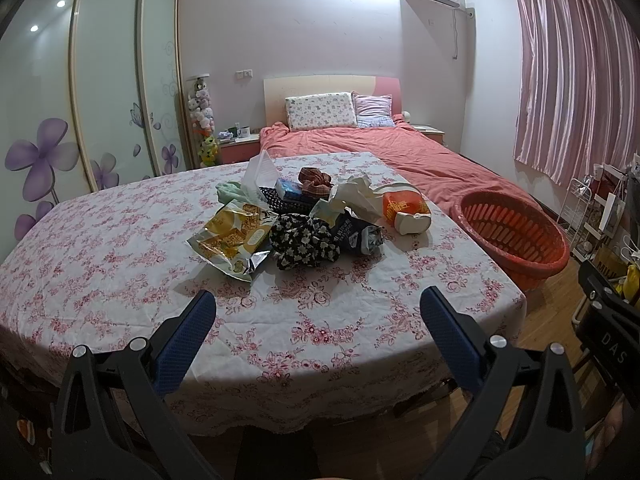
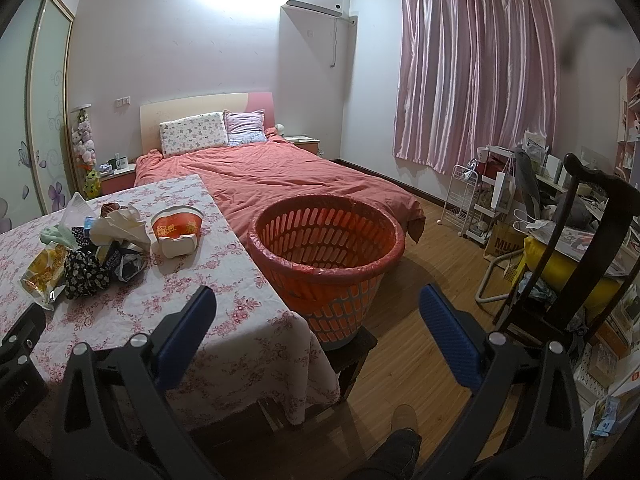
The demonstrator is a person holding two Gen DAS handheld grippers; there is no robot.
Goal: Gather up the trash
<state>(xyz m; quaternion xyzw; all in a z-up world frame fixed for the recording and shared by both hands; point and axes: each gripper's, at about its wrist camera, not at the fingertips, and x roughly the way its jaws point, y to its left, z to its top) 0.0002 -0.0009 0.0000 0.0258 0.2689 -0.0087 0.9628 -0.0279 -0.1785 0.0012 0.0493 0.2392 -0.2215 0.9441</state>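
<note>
Trash lies heaped at the centre of the left wrist view on a table under a white cloth printed with pink flowers (image 1: 120, 264): a yellow crinkled foil snack bag (image 1: 230, 240), a black fabric bundle with white flowers (image 1: 306, 242), a dark silvery wrapper (image 1: 358, 234), crumpled white tissue (image 1: 356, 196) and an orange-and-white paper cup on its side (image 1: 406, 210). A round orange slotted plastic basket (image 2: 326, 240), empty as far as visible, stands mid-frame in the right wrist view, just beside the table's right edge on a dark stool.

Left gripper (image 1: 318, 316) hovers low in its frame, jaws spread wide, nothing between them, well short of the heap. Right gripper (image 2: 318, 316) is likewise spread and empty, aimed at the basket.

Risks, as judged: items overlap, so a pinch on one may drag its neighbours or snag the cloth. Foil is slippery and may slide free. Fabric pieces may not be trash at all; wrong sorting is possible. A careless drop could miss the basket's rim.
</note>
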